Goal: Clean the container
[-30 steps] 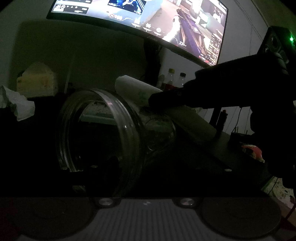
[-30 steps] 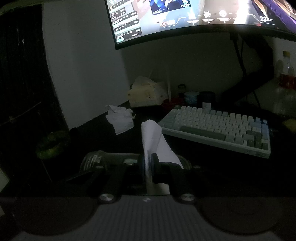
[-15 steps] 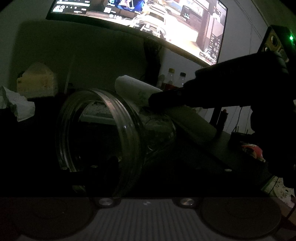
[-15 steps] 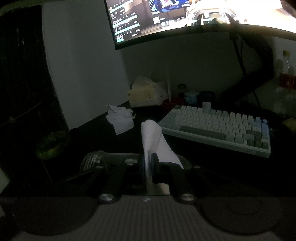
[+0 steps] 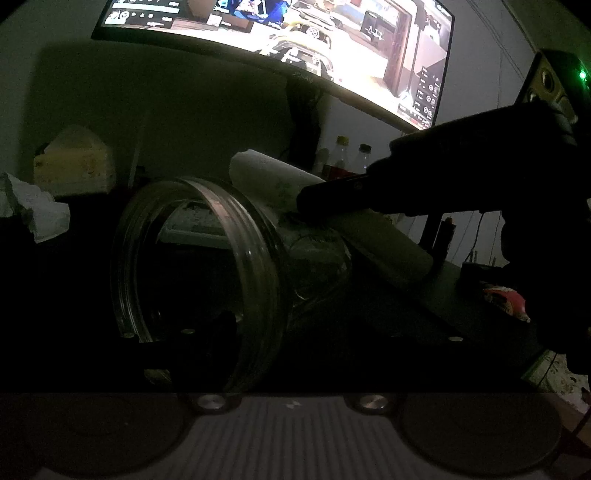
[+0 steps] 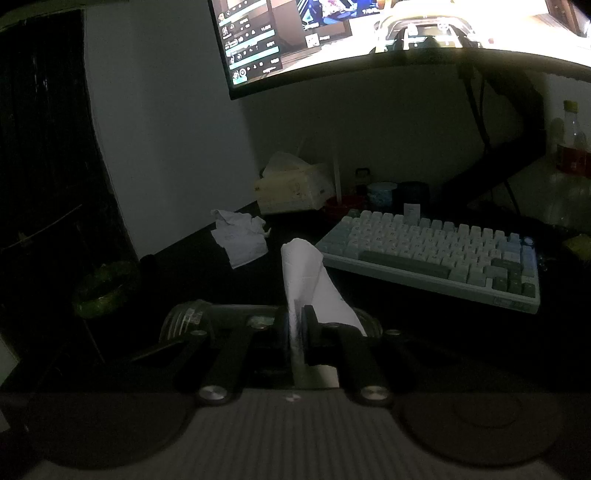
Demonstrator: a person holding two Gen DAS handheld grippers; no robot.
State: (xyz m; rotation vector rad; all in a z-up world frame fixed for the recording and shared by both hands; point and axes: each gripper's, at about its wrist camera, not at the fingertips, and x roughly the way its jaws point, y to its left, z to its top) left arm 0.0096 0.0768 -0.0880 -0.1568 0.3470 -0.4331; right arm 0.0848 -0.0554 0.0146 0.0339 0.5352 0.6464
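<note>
You are holding the glass jar (image 5: 207, 280) on its side above the dark desk (image 6: 192, 266) with your left gripper (image 5: 291, 354); its fingers are pressing on the jar's sides. Your right gripper (image 6: 297, 325) is pinching a folded white tissue (image 6: 306, 280) between narrow fingers, and the tissue is lying on the top of the jar. A keyboard (image 6: 436, 254) is sitting near the desk's right edge, under the monitor (image 6: 388, 33).
</note>
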